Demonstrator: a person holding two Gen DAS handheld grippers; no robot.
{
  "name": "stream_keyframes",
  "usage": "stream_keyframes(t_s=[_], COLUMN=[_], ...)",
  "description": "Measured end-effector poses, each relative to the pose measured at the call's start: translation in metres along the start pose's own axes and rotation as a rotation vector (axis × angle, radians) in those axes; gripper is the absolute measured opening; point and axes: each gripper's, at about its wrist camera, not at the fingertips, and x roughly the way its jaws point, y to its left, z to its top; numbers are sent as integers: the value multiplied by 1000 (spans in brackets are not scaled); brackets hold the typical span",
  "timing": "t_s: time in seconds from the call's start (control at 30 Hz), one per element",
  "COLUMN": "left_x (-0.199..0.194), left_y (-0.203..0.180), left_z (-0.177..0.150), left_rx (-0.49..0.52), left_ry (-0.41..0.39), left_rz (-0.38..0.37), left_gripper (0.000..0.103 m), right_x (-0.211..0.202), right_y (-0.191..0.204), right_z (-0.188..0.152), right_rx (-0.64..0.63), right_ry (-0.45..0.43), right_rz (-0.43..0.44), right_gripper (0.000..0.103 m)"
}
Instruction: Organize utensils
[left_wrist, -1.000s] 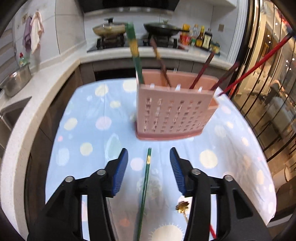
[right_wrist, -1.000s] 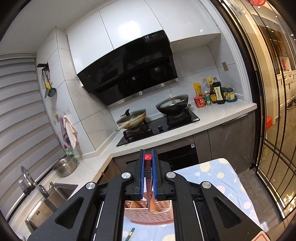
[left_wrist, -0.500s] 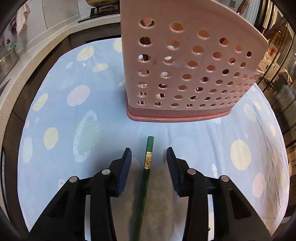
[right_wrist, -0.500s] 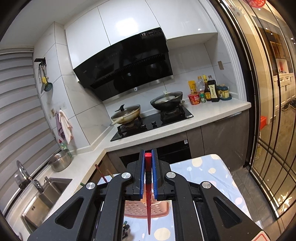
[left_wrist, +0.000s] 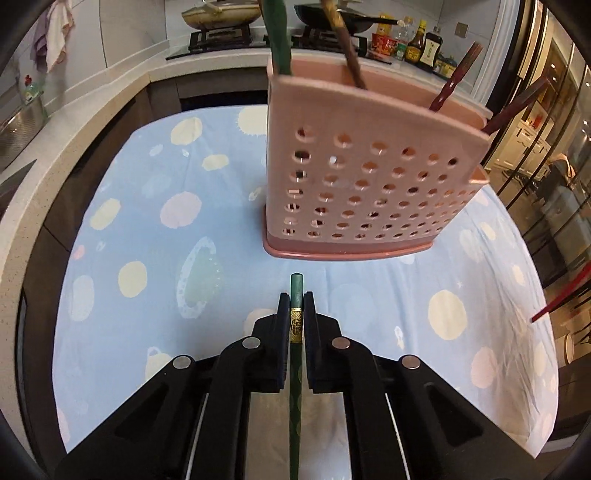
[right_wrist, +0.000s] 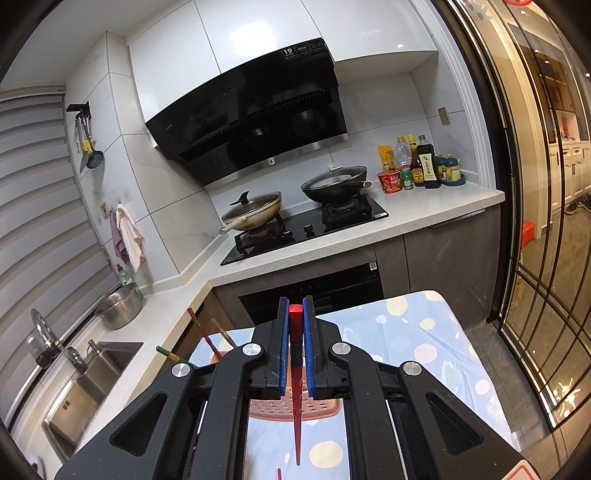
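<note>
A green chopstick (left_wrist: 295, 387) lies on the blue spotted tablecloth (left_wrist: 147, 240), its gold-banded end pointing at the pink perforated holder (left_wrist: 369, 177). My left gripper (left_wrist: 296, 295) is closing, and its jaws press on that chopstick near the gold band. In the holder stand another green chopstick (left_wrist: 279, 37), a brown one (left_wrist: 343, 40) and dark red ones (left_wrist: 454, 81). My right gripper (right_wrist: 295, 301) is shut on a red chopstick (right_wrist: 296, 406) that hangs point down above the holder (right_wrist: 325, 408). Its tip (left_wrist: 561, 299) shows at the right of the left wrist view.
A stove (right_wrist: 306, 229) with two pans sits on the counter behind the table. At the left are a sink (right_wrist: 92, 380) and a steel bowl (right_wrist: 118, 308). Sauce bottles (right_wrist: 417, 166) stand at the back right. Glass doors (right_wrist: 546, 258) run along the table's right side.
The left jaws have come together on the green chopstick, which lay loose between them before. The left gripper sank toward the table. The right gripper keeps the red chopstick and looks slightly lower.
</note>
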Motion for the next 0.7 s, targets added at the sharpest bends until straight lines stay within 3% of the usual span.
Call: stream_keyframes(t_s=[0.37,0.7], left_x=[-137,-216], left_y=[-13,-31], left_z=[52,128], left_rx=[4,36], left_ry=[-273,-496], left_rz=[-52,-79], left_gripper=[7,7], right_x=[6,28], right_y=[18,47], right_z=[10,50], right_rx=[-25,-53], right_ry=[5,-51], right_rz=[51,92], right_gripper=[7,7])
